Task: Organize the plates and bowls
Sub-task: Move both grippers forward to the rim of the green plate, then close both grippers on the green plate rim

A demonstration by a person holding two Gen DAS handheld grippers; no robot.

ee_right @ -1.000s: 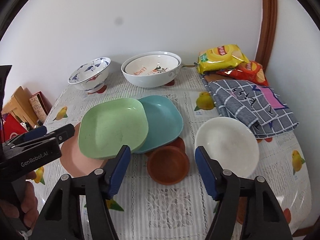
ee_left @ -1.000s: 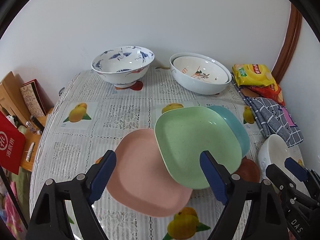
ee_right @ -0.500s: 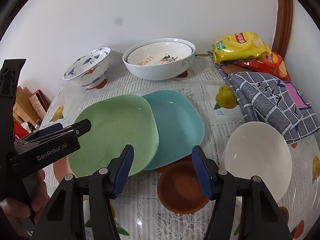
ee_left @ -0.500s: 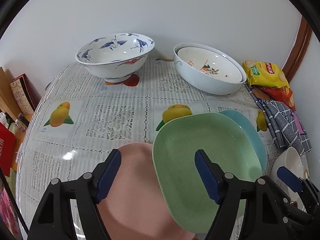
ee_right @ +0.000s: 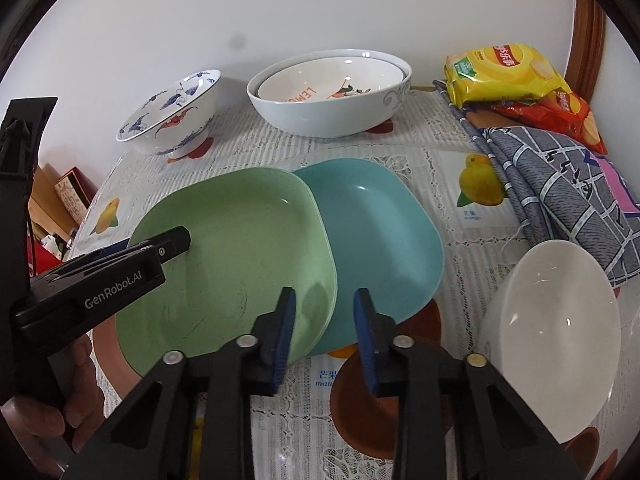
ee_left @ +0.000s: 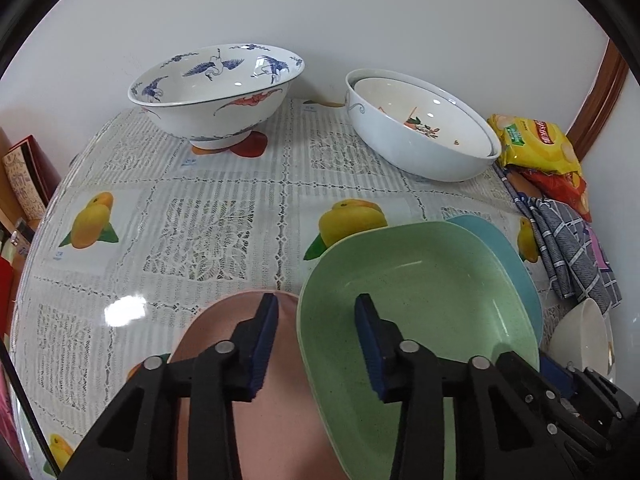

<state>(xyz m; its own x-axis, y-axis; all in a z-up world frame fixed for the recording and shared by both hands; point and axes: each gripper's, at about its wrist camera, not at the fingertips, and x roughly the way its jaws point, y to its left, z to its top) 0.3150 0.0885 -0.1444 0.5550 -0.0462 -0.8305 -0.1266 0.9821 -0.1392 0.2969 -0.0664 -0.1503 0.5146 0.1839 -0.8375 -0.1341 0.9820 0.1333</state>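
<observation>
A green square plate (ee_left: 420, 280) (ee_right: 240, 248) lies tilted, overlapping a pink plate (ee_left: 240, 320) on its left and a teal plate (ee_right: 380, 232) on its right. My left gripper (ee_left: 316, 344) straddles the green plate's left rim, one finger over the pink plate and one inside the green. Its jaws are closing, with a gap still at the rim. My right gripper (ee_right: 324, 332) straddles the green plate's right rim above the teal plate. It is closing too, and its pads are clear of the rim. A small brown dish (ee_right: 360, 400) and a white bowl (ee_right: 552, 328) sit to the right.
A blue-and-white crane bowl (ee_left: 216, 92) and two nested white bowls (ee_left: 420, 128) stand at the back by the wall. Chip bags (ee_right: 504, 72) and a checked cloth (ee_right: 560, 184) lie at the right edge. Books (ee_left: 24, 176) stand beyond the table's left edge.
Both grippers have come forward and down onto the green plate. Their jaws have narrowed from wide open to a small gap around its left and right rims.
</observation>
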